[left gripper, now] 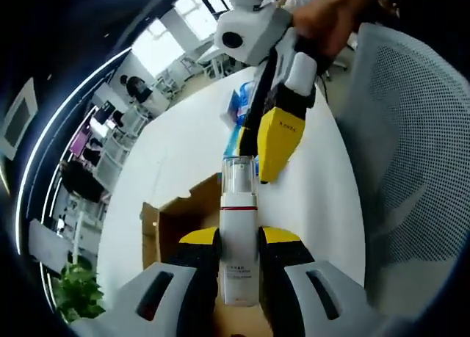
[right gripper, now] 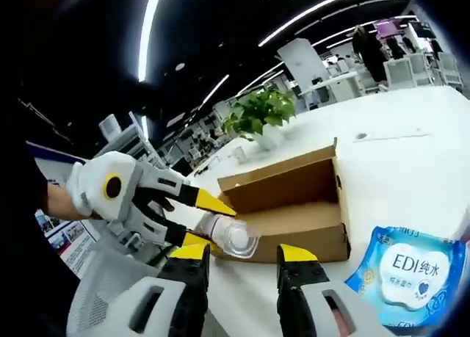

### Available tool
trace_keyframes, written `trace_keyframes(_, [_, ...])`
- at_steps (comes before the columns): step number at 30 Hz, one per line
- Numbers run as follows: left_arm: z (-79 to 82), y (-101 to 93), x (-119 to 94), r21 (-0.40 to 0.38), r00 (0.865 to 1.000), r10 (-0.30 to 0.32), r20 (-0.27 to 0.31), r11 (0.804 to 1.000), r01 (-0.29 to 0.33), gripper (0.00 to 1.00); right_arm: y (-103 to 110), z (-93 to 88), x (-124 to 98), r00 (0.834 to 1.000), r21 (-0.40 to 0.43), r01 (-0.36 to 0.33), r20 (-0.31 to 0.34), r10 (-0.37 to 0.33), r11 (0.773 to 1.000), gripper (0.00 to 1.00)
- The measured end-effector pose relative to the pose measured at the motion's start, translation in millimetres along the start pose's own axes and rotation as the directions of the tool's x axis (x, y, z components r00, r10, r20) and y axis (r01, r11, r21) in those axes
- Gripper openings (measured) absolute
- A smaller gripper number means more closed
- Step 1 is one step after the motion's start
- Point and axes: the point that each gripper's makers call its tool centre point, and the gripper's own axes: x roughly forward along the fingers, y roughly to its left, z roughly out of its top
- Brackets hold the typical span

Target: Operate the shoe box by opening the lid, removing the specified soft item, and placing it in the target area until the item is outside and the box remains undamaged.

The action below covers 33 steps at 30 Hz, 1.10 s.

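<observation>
White and slim, a bottle with a clear cap (left gripper: 239,234) stands clamped between the yellow-tipped jaws of the left gripper (left gripper: 239,241) in the left gripper view, held above the open cardboard shoe box (left gripper: 183,212), whose brown walls show just below and to the left of it. The right gripper (left gripper: 275,142) comes in from above, a hand (left gripper: 330,17) on its body, its yellow tips just beside the bottle's cap; whether they touch the cap I cannot tell. Under it all lies the white table (left gripper: 183,131), with a blue packet (left gripper: 239,106) toward its far edge and a mesh chair (left gripper: 411,131) off to one side.

From the right gripper view, the right gripper (right gripper: 242,267) has its jaws apart with nothing between them. Ahead, the left gripper (right gripper: 198,212) holds the bottle (right gripper: 231,238) at the near edge of the shoe box (right gripper: 294,197). Its lid stands open, and the part of the floor that shows looks bare. A blue wipes pack (right gripper: 407,274) lies on the table (right gripper: 396,131) just beside the box, outside it; a potted plant (right gripper: 261,117) stands beyond.

By my reading the lid step is done and the soft pack is already out, so the step in hand concerns the bottle. The next move calls for a steady grip and clearance from the cardboard wall.
</observation>
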Motion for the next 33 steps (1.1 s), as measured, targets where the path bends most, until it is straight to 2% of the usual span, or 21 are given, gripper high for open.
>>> trace_keyframes(3, [9.3,-2.8,0.7,0.036,1.000,-0.001,0.016,0.999,0.000,0.20,4.1,-1.1,-2.3,0.999,0.086,-0.046,0.024,0.044,0.995,0.34])
trace_keyframes(8, [20.3,-5.6,0.0,0.156,1.000,0.003,0.027,0.988,-0.008,0.20,4.9,-5.2,-6.4,0.997,0.121,-0.071,0.037,0.067,0.990,0.28])
trace_keyframes(11, [24.2,-8.6,0.5,0.171,0.999,-0.006,0.039,0.985,-0.001,0.20,11.8,-7.1,-5.2,0.994,0.147,-0.110,0.040,0.105,0.983,0.23])
trace_keyframes(14, [23.1,-11.4,2.8,0.206,0.999,-0.018,0.032,0.979,0.011,0.20,13.3,-9.2,-5.7,0.993,0.156,-0.120,0.035,0.116,0.980,0.19])
trace_keyframes(20, [24.5,-10.9,6.3,0.180,0.999,-0.028,0.034,0.983,0.021,0.20,13.8,-4.5,-6.5,0.994,0.152,-0.101,0.057,0.093,0.983,0.18])
trace_keyframes(24, [21.3,-17.4,11.1,0.155,0.998,-0.062,0.011,0.986,0.059,0.21,11.2,-5.1,-7.5,0.995,0.174,-0.089,0.052,0.081,0.981,0.18])
trace_keyframes(33, [20.7,-19.1,9.6,0.088,0.999,-0.048,0.022,0.995,0.046,0.22,9.3,-7.4,-11.6,0.997,0.194,-0.077,0.044,0.070,0.978,0.17])
